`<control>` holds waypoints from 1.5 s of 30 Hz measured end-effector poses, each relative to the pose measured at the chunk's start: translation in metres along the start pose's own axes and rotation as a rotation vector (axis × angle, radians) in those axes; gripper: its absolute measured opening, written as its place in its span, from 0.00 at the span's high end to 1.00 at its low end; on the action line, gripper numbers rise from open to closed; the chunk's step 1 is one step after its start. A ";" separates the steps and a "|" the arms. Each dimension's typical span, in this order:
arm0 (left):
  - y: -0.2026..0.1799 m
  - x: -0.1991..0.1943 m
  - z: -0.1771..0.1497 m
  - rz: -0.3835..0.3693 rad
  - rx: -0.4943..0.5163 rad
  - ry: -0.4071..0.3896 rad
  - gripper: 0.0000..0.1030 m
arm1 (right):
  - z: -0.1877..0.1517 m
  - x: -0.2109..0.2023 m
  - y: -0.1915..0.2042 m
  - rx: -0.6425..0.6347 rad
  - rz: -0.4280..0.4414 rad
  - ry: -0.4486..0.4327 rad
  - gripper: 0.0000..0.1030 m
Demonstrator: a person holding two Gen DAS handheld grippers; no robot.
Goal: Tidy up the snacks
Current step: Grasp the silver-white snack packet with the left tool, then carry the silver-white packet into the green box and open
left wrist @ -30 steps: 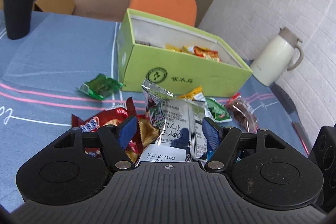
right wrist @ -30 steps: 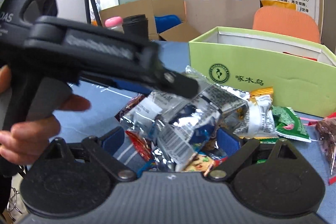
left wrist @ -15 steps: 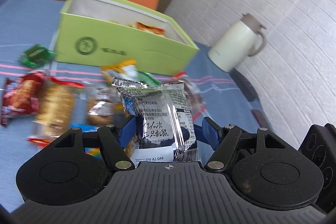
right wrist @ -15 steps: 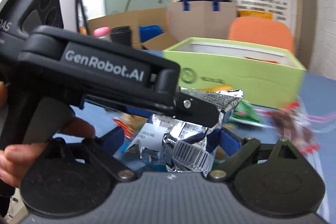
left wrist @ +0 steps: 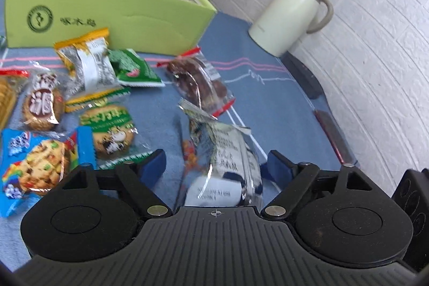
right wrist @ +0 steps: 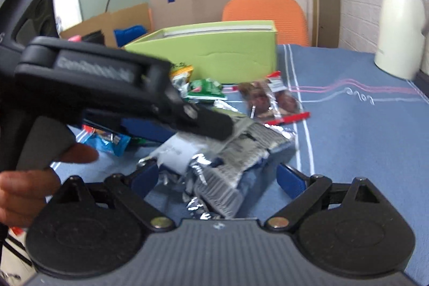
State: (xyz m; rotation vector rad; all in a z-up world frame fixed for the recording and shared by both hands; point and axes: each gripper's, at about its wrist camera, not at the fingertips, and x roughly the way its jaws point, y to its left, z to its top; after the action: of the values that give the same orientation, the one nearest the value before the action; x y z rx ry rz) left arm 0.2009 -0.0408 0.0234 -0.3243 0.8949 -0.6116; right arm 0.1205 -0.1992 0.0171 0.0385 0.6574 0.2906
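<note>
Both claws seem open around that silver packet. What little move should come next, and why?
Probably close the right gripper on the silver packet. The packet lies between its open fingers, and the left gripper is open too, so nothing grips it. The green box stands open behind, likely where it goes.

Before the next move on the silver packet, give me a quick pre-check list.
1. left gripper open: ok, jaws wide.
2. silver packet between the left fingers: ok, unclamped.
3. right gripper open: ok.
4. One gripper per packet: not ok; in the right wrist view both sit around the same packet.
5. green box top open: ok.
6. Free room inside the box: cannot tell, interior mostly hidden.
</note>
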 end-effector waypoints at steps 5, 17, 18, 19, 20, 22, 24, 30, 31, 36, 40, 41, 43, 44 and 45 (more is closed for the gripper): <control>-0.007 0.012 0.002 0.022 0.048 0.037 0.38 | -0.006 0.004 -0.002 0.016 0.011 -0.005 0.09; -0.004 0.008 0.000 -0.009 0.005 0.049 0.64 | 0.007 -0.003 0.006 -0.048 0.045 -0.060 0.31; -0.003 0.002 0.005 -0.025 -0.007 0.034 0.64 | 0.013 -0.005 0.010 -0.074 0.034 -0.074 0.31; -0.003 -0.003 0.010 -0.034 -0.011 0.018 0.64 | 0.019 -0.006 0.013 -0.090 0.026 -0.090 0.31; -0.004 -0.008 0.015 -0.037 -0.007 -0.001 0.64 | 0.024 -0.007 0.015 -0.099 0.027 -0.102 0.31; -0.004 -0.017 0.023 -0.023 0.002 -0.034 0.63 | 0.036 -0.002 0.019 -0.112 0.043 -0.115 0.31; 0.000 -0.026 0.035 -0.007 0.003 -0.064 0.63 | 0.052 0.005 0.024 -0.135 0.059 -0.127 0.29; 0.021 -0.047 0.111 0.046 0.018 -0.192 0.63 | 0.132 0.053 0.041 -0.246 0.110 -0.198 0.25; 0.026 -0.050 0.126 0.063 0.017 -0.213 0.63 | 0.148 0.064 0.043 -0.257 0.127 -0.206 0.25; 0.068 -0.048 0.187 0.127 -0.007 -0.268 0.62 | 0.205 0.125 0.055 -0.320 0.177 -0.187 0.22; 0.105 -0.024 0.206 0.183 -0.043 -0.229 0.61 | 0.217 0.176 0.058 -0.318 0.210 -0.106 0.22; 0.112 -0.016 0.208 0.193 -0.045 -0.214 0.61 | 0.215 0.187 0.057 -0.318 0.205 -0.084 0.22; 0.126 -0.002 0.206 0.208 -0.058 -0.176 0.52 | 0.213 0.204 0.056 -0.321 0.182 -0.047 0.22; 0.131 0.001 0.206 0.219 -0.061 -0.169 0.50 | 0.212 0.205 0.054 -0.317 0.167 -0.044 0.21; 0.135 -0.001 0.205 0.233 -0.067 -0.170 0.50 | 0.211 0.200 0.051 -0.310 0.156 -0.053 0.19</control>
State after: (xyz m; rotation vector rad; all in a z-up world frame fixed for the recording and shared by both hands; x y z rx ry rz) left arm 0.4140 0.0680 0.0774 -0.3219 0.7774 -0.3338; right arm 0.3864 -0.0824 0.0713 -0.1996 0.5511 0.5380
